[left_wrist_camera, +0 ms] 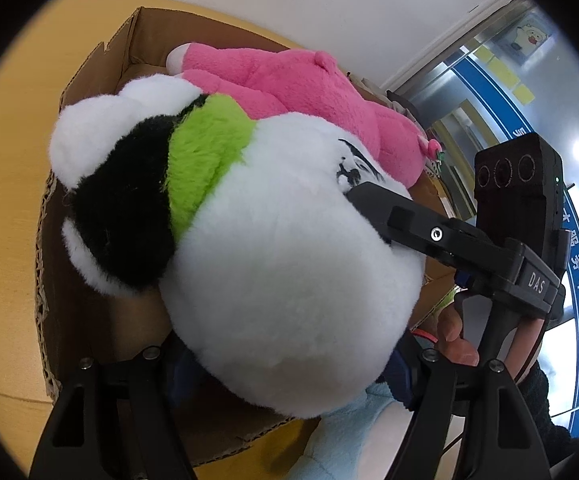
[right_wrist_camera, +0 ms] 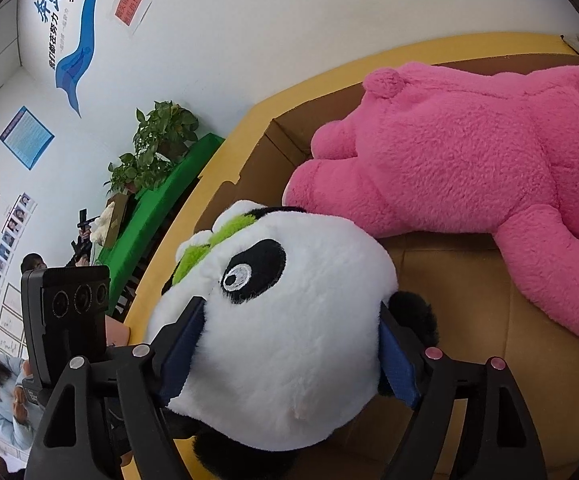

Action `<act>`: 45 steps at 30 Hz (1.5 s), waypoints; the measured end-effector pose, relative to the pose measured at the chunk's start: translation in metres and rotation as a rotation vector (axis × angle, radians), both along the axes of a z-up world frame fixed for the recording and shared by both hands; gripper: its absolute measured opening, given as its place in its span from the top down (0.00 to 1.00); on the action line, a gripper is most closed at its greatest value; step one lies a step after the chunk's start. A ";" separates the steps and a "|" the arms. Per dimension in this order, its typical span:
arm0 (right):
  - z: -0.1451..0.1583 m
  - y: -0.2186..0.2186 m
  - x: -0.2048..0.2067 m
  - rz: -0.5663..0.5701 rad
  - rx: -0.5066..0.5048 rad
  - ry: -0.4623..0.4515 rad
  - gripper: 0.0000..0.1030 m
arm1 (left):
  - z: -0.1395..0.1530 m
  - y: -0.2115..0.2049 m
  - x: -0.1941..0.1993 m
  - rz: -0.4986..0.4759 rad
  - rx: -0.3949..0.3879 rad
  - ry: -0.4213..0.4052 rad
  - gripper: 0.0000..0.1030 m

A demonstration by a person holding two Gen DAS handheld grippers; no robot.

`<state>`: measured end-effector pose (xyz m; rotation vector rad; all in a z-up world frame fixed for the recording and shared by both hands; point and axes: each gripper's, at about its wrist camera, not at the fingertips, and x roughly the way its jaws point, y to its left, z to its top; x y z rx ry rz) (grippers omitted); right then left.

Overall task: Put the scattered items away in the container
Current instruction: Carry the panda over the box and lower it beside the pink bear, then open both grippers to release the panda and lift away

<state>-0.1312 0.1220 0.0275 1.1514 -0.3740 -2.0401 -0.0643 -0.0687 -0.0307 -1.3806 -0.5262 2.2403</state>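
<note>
Panda plush [right_wrist_camera: 289, 320] head sits between my right gripper [right_wrist_camera: 289, 356] blue pads [right_wrist_camera: 181, 352], jaws spread wide, pads touching fur on both sides. My left gripper [left_wrist_camera: 285, 364] spread wide too, same panda head bulging between its fingers; whether those pads press, cannot tell. Panda hangs over cardboard box [left_wrist_camera: 89, 280], body toward box's open top. Pink plush [right_wrist_camera: 469, 168] lies inside box, just beyond panda. Box stands on yellow table [left_wrist_camera: 5, 200].

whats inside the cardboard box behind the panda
A pink plush toy lies in the cardboard box, behind the panda plush. Bare box floor shows beside it; the panda covers the near part.
</note>
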 end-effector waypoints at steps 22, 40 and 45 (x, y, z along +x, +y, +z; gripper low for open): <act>0.001 -0.011 0.000 -0.029 0.068 -0.035 0.05 | 0.051 -0.001 0.052 0.156 -0.099 0.229 0.25; 0.001 0.101 0.022 -0.296 0.375 -0.043 0.05 | 0.012 0.001 0.001 0.170 -0.195 0.160 0.04; -0.011 0.077 0.041 -0.207 0.536 -0.011 0.05 | 0.014 -0.009 0.017 0.207 -0.174 0.170 0.04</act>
